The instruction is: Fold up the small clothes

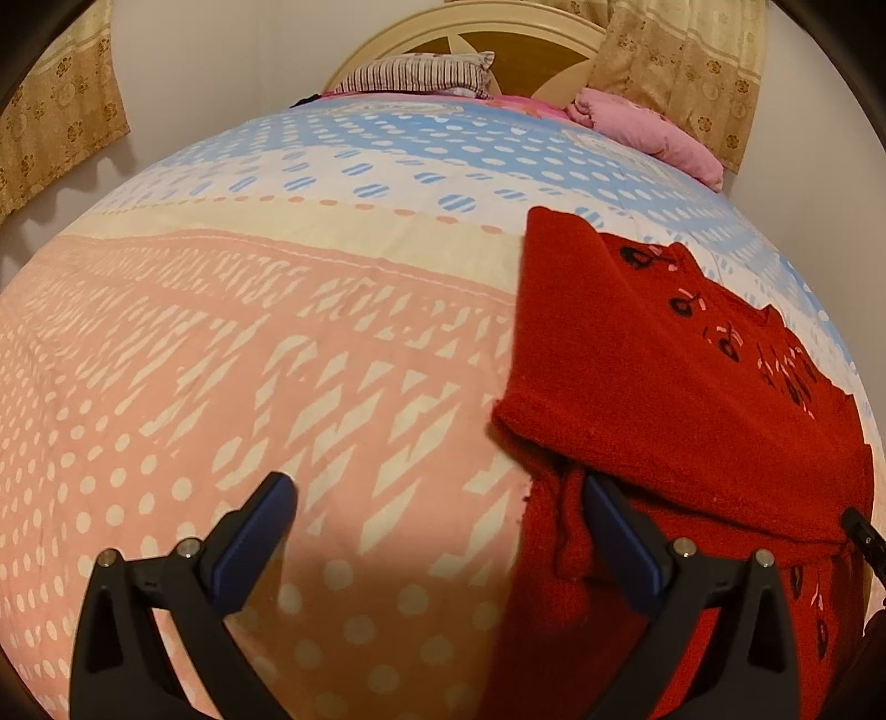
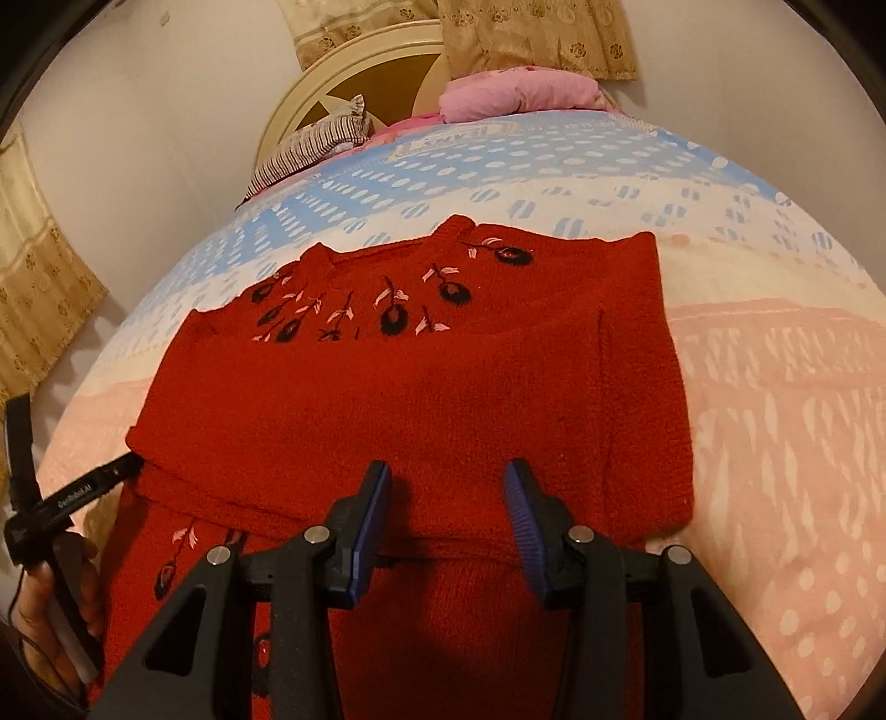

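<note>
A small red knitted sweater [image 2: 421, 387] with black and pink flower embroidery lies on the bed, both sleeves folded across its body. In the left wrist view the sweater [image 1: 681, 376] lies at the right. My left gripper [image 1: 437, 498] is open and empty at the sweater's left edge, one finger [image 1: 614, 520] over the red knit, the other over the sheet. My right gripper [image 2: 447, 487] is open and empty, hovering above the sweater's lower middle. The left gripper [image 2: 83, 487] and the hand holding it show at the left edge of the right wrist view.
The bed sheet [image 1: 249, 360] is pink, cream and blue with dots. A striped pillow [image 1: 421, 75] and a pink bundle [image 1: 648, 130] lie at the headboard [image 1: 498, 33]. Curtains [image 1: 686, 66] hang behind. A wall runs along the bed's left side.
</note>
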